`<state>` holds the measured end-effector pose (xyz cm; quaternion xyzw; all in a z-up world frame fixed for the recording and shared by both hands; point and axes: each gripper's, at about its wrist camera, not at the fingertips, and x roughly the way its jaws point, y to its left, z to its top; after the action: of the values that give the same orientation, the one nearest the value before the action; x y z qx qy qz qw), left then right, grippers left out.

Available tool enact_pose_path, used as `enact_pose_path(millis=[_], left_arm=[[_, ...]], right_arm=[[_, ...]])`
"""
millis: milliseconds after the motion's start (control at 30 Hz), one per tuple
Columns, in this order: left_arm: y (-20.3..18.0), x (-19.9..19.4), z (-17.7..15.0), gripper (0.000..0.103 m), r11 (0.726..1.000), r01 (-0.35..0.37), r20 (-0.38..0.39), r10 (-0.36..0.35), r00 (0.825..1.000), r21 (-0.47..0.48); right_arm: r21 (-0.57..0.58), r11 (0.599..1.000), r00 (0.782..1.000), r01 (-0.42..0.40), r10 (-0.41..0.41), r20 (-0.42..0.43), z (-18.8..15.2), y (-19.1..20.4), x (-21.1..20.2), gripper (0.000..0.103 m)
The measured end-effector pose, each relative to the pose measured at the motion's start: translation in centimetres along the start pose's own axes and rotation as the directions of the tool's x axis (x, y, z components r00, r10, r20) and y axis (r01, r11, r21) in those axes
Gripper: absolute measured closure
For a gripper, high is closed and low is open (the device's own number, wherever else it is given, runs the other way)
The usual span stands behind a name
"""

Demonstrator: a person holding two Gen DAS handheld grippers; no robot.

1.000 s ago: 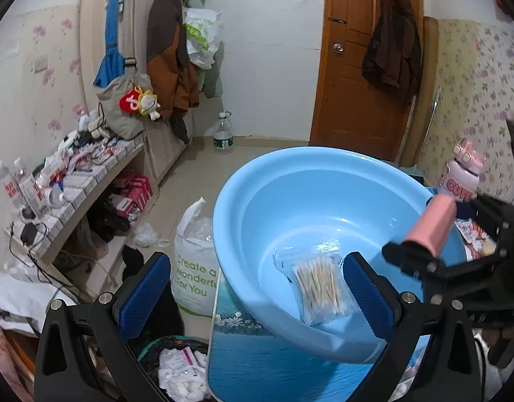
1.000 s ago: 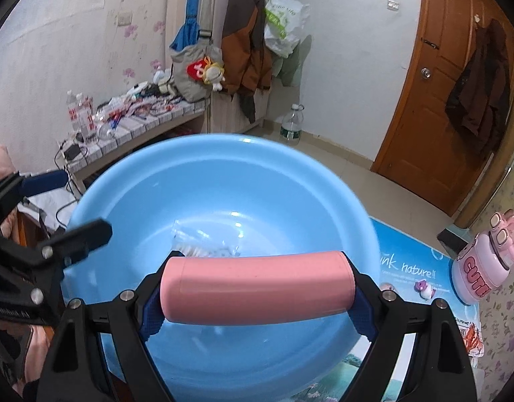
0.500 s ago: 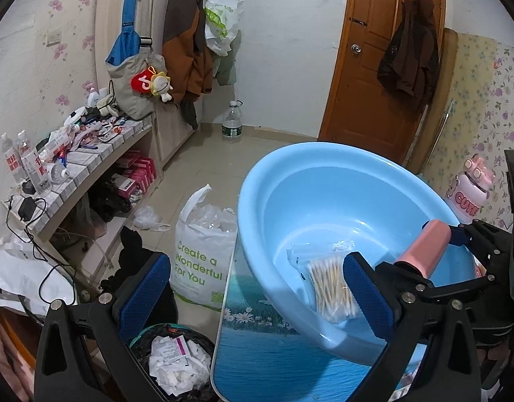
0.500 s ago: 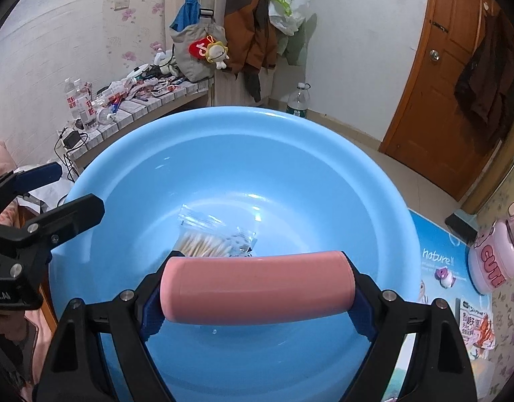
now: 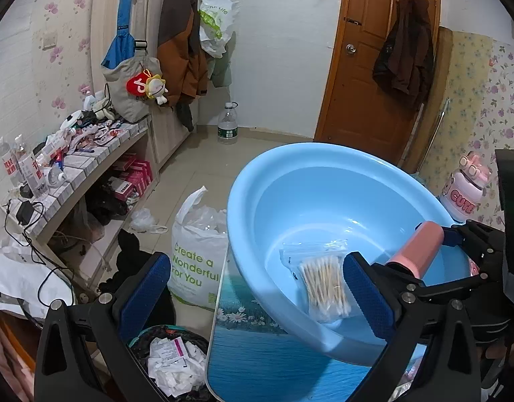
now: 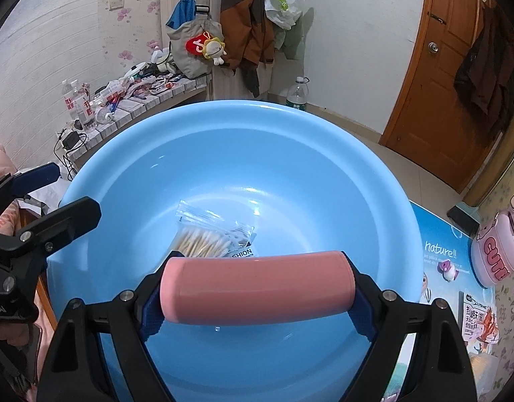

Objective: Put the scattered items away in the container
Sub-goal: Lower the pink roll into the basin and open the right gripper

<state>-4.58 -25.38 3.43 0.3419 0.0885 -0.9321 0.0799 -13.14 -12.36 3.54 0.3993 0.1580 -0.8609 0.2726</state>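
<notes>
Pink cylinder (image 6: 257, 286) crosswise in right gripper (image 6: 255, 296), tilted over blue basin (image 6: 123, 174).

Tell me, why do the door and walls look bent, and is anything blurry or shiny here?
Both views: fisheye lenses bow the door, with dark corners. Right wrist view: sharp overall, soft glare spots on the basin floor. Left wrist view: sharp too, a small highlight inside the basin.

A printed blue table (image 5: 257, 361) carries the light-blue basin (image 5: 257, 268) — a pink bottle (image 6: 494, 254) stands just beside.
</notes>
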Motion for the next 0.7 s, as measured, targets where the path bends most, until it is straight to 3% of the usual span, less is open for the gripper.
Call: enact_pose_path(millis=[700], left_arm=[[-0.61, -0.35, 0.05, 0.0, 1.0, -0.003, 0.001, 0.003, 1.0, 0.005]], right_arm=[[-0.007, 1.0, 0.999, 0.013, -0.013, -0.053, 0.18, 0.22, 0.16, 0.013]])
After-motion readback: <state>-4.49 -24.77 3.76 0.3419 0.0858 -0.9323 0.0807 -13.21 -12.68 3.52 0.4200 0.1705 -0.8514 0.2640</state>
